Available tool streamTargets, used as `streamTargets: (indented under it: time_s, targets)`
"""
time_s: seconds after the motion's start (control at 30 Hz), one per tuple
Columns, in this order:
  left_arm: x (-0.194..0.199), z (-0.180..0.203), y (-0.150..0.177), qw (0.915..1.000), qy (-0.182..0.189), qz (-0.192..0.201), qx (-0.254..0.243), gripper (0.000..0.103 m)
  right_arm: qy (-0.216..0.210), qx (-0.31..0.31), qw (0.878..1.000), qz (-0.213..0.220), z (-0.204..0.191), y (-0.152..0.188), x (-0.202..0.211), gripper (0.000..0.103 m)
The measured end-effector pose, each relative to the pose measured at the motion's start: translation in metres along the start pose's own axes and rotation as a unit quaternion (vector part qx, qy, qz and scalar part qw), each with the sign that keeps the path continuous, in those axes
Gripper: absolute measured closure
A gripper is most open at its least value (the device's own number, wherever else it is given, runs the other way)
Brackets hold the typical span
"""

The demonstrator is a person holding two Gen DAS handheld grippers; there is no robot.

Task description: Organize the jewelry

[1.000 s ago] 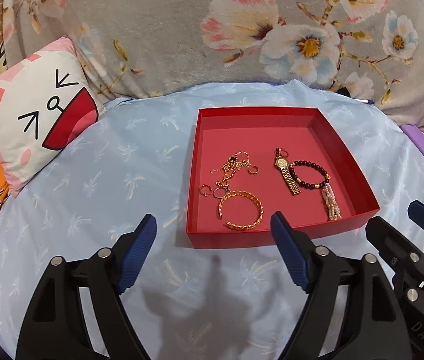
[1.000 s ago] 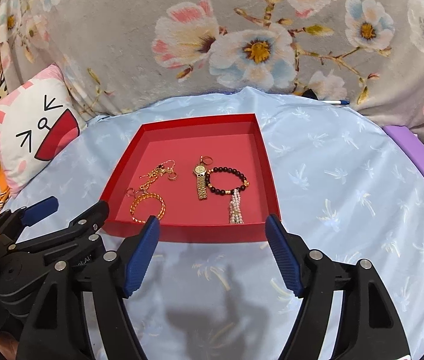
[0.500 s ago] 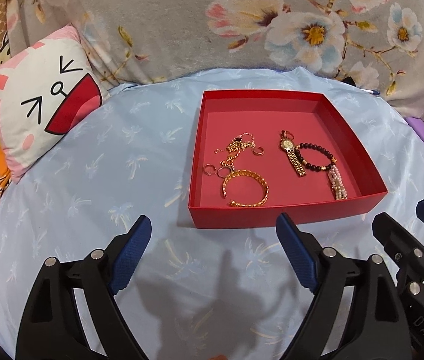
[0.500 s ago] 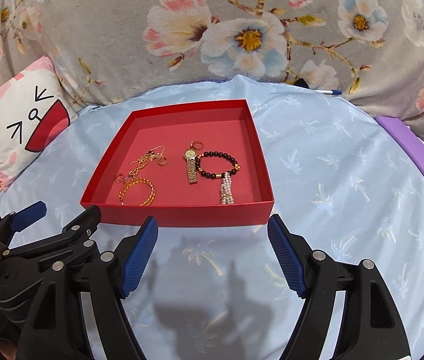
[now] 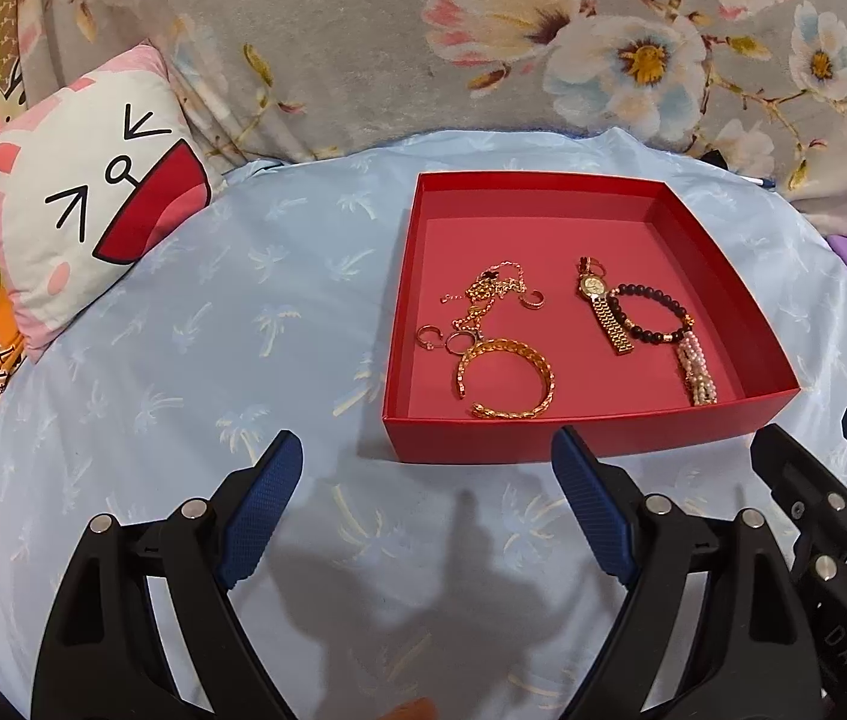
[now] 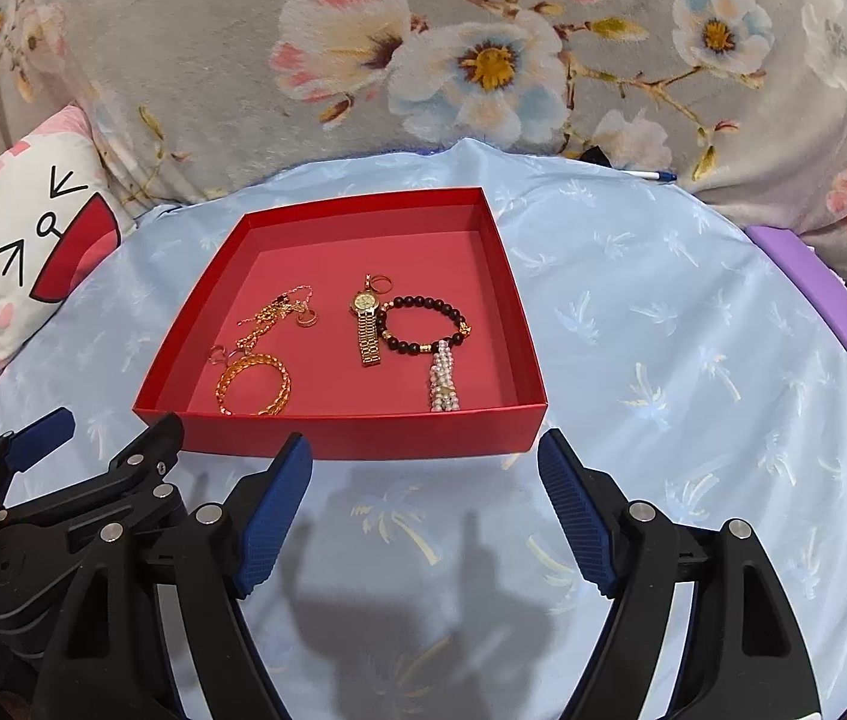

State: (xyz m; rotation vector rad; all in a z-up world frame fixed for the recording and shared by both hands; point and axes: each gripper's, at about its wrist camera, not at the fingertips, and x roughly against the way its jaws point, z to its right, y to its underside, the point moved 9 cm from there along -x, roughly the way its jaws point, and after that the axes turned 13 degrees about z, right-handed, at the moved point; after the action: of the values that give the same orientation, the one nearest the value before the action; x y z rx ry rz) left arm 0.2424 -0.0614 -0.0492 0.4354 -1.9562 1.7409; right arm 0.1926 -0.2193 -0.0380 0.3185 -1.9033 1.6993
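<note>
A red tray lies on the light blue sheet. Inside it are a gold bangle, a tangled gold chain with small rings, a gold watch, a dark bead bracelet and a pearl strand. My left gripper hovers open just short of the tray's front wall, holding nothing. My right gripper is beside it, also in front of the tray. Its jaws are opening and nothing is between them. Each gripper shows in the other's view: the right and the left.
A cat-face pillow leans at the left. A grey floral blanket rises behind the sheet. A purple flat object lies at the right edge, and a pen lies at the back.
Both grippers' fingers have spread slightly wider. The views have shifted a little, so the tray sits a bit further from the fingertips. The jewelry has not moved.
</note>
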Motion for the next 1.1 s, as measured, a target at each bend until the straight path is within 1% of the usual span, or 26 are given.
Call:
streamTargets:
  time_s: [0.53, 1.1]
  targets:
    - [-0.0063, -0.0017, 0.0027, 1.0, -0.003, 0.0, -0.002, 0.02, 0.001, 0.0, 1.0, -0.002, -0.0005, 0.0025, -0.0043, 0.027]
    - [-0.0041, -0.0025, 0.0023, 1.0, -0.005, 0.0, -0.003, 0.02, 0.0, -0.004, 1.0, -0.002, 0.0004, 0.0034, -0.004, 0.027]
